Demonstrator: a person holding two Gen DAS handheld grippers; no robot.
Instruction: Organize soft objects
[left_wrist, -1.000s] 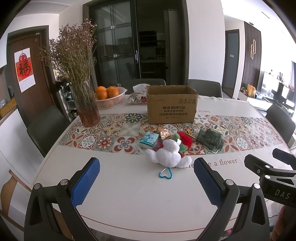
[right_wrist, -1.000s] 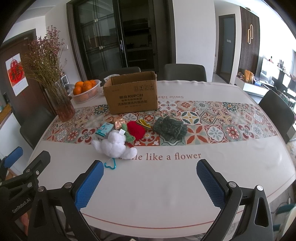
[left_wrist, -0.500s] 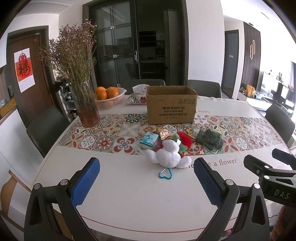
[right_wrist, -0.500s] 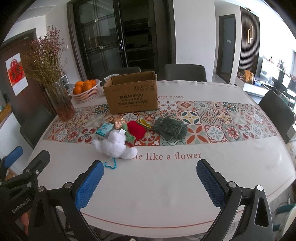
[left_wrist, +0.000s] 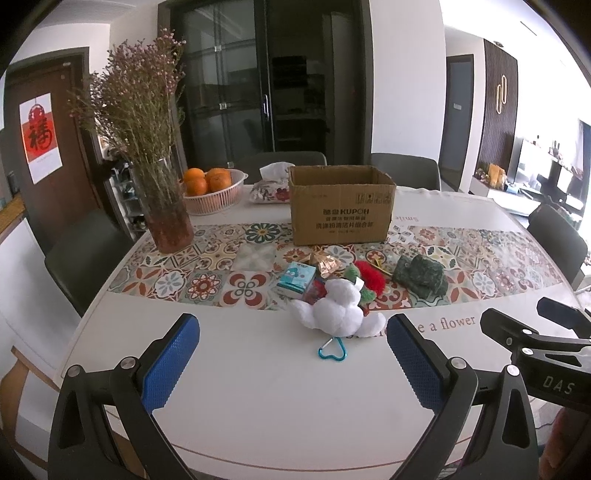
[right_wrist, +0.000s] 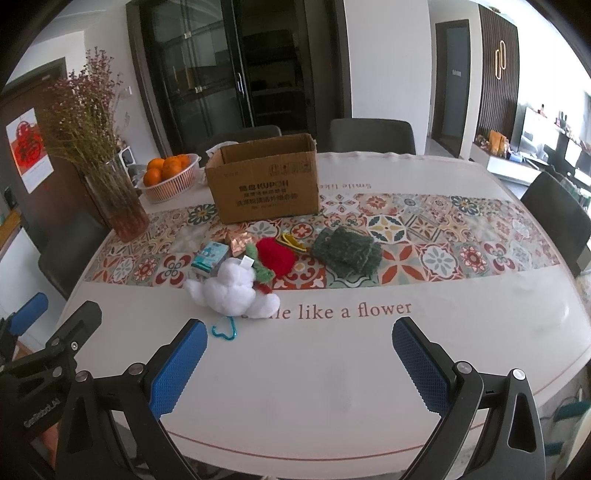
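I have both grippers held above the near edge of the table (left_wrist: 258, 398), side by side. My left gripper (left_wrist: 291, 363) has its blue pads spread wide with nothing between them, and my right gripper (right_wrist: 299, 363) is spread just as wide and equally empty.

Ahead of me, the soft things sit in a loose cluster near the middle of the table. The white plush toy (left_wrist: 338, 312) lies nearest, with a teal heart-shaped clip (left_wrist: 332, 350) just in front of it. Behind the plush, touching it, is a red fuzzy toy (right_wrist: 275, 256) with green leaves. To the right of that lies a dark green knitted piece (right_wrist: 347, 253). On the left of the cluster I see a small teal packet (left_wrist: 296, 279) and a shiny copper wrapper (left_wrist: 325, 263) beside it.

Farther back stands an open cardboard box (left_wrist: 340, 205), upright. To its left are a basket of oranges (left_wrist: 212, 190) and a vase of dried flowers (left_wrist: 162, 199).
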